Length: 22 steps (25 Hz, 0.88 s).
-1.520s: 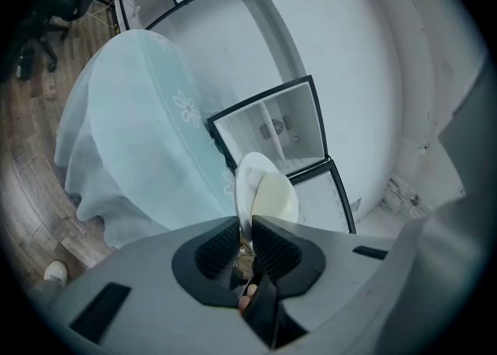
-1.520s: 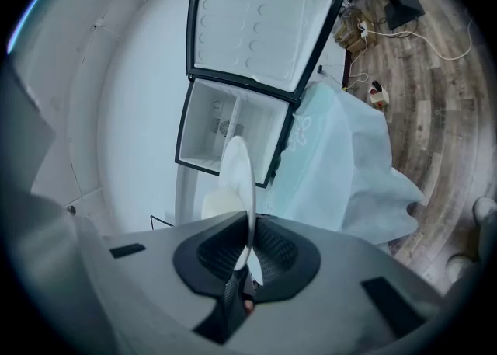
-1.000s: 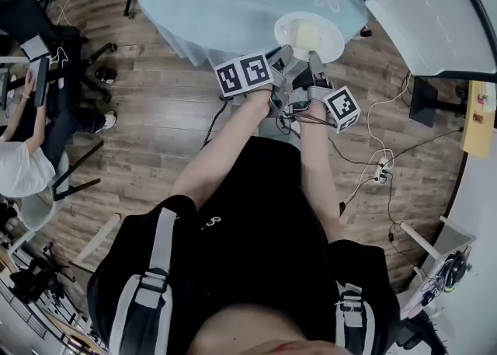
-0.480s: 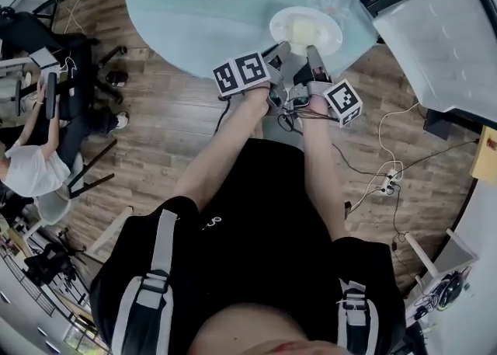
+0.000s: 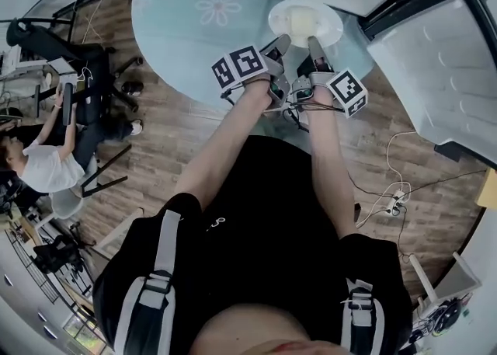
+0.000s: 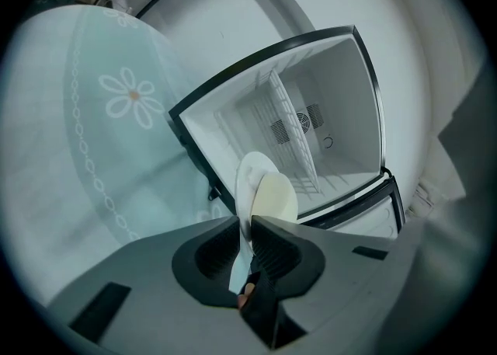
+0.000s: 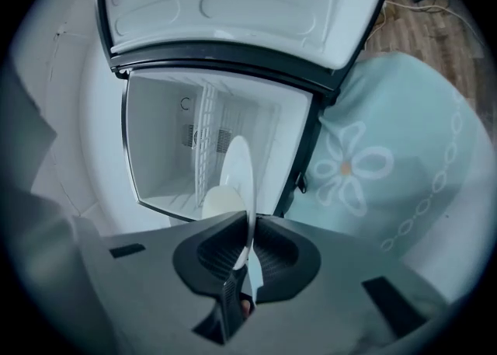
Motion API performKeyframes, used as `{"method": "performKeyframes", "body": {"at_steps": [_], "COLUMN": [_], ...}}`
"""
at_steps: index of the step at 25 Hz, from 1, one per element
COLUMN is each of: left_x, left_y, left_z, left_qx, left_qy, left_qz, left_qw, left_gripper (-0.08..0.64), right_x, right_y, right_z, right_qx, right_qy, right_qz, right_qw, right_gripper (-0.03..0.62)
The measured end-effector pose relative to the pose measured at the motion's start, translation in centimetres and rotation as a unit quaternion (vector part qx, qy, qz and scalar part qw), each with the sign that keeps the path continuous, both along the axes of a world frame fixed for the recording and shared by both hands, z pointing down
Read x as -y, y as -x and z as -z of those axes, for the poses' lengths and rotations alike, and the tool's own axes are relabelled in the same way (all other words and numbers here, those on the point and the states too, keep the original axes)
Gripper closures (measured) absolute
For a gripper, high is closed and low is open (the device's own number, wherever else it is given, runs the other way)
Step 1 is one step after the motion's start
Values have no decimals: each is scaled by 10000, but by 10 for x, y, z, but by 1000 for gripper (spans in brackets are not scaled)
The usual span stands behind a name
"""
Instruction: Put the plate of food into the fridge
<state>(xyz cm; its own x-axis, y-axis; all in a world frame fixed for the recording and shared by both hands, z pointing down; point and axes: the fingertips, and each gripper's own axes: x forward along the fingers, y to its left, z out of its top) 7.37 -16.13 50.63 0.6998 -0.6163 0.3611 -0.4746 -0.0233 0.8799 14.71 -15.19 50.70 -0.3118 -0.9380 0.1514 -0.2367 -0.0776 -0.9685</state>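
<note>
Room: a wooden floor [image 5: 171,128], with a round surface [image 5: 194,35] under a pale teal flowered cloth in the upper part of the head view and an open fridge [image 6: 330,105] just beyond it.
Plate: the white plate [image 5: 332,26] carries a pale mound of food [image 5: 301,19]. It is held clear of the surface, in front of the fridge's mouth and not yet inside.
Left claw [image 6: 248,227]: on the plate's near rim, jaws closing with the rim between them.
Right claw [image 7: 251,229]: clamped on the same rim, just beside the left one.
Why two grips: side-by-side holds on one edge probably keep the plate level so the food does not slide.
Fridge: a bare white compartment with a wire shelf [image 6: 289,137]. The door [image 7: 233,4] is swung wide, so the way in looks free.
In the way: the surface's edge sits close to the fridge frame, which likely narrows the approach.
Around: a seated person [image 5: 43,167] at the left and a power strip [image 5: 396,204] with cables at the lower right, both well apart.
</note>
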Motion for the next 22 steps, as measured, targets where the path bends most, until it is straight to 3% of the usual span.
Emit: {"method": "performKeyframes", "body": {"at_steps": [4, 15, 22], "left_x": [12, 52, 79], "left_y": [1, -8, -25], "left_z": [1, 12, 7], "left_qx": [241, 114, 334], "left_qy": [-75, -130, -317], "left_qz": [39, 71, -85], "left_qw": [9997, 9998, 9989], "left_gripper": [508, 505, 492], "right_x": [12, 50, 75], "right_y": [1, -8, -25], "right_z": [-3, 12, 8], "right_qx": [162, 48, -2], "right_qy": [52, -7, 31], "right_qz": [78, 84, 26], "right_qw": [9998, 10000, 10000], "right_gripper": [561, 561, 561]}}
